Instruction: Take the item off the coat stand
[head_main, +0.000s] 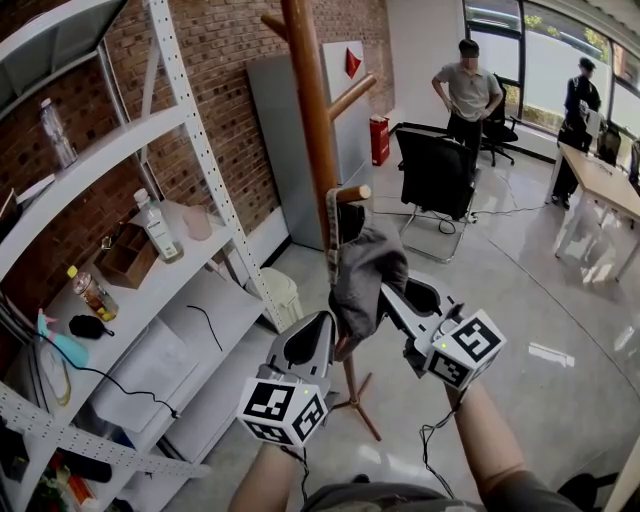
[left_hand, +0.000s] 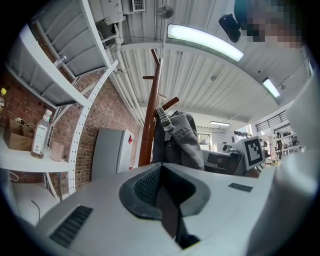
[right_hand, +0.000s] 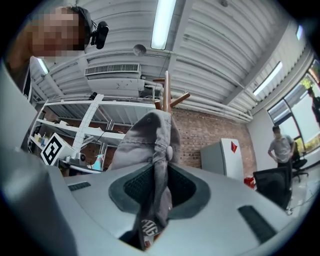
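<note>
At the lower peg of the wooden coat stand (head_main: 310, 110) hangs a grey cap (head_main: 362, 270), its strap looped by the peg and its crown sagging downward beside the pole. The right gripper (head_main: 398, 298) reaches in from the right and has its jaws pinched on the cap's fabric. In the right gripper view the cloth (right_hand: 150, 145) runs straight down between the dark pads, which press it from both sides. The left gripper (head_main: 322, 325) is held just below and left of the cap, near the pole. In its own view the jaws stand together with nothing in the seam, and the cap (left_hand: 182, 140) hangs beyond the tips, apart from them. To the left stands a white metal shelf (head_main: 190, 110) against the brick wall, carrying a clear bottle (head_main: 157, 227) – and behind the stand a black office chair (head_main: 437, 172) sits on the pale floor
</note>
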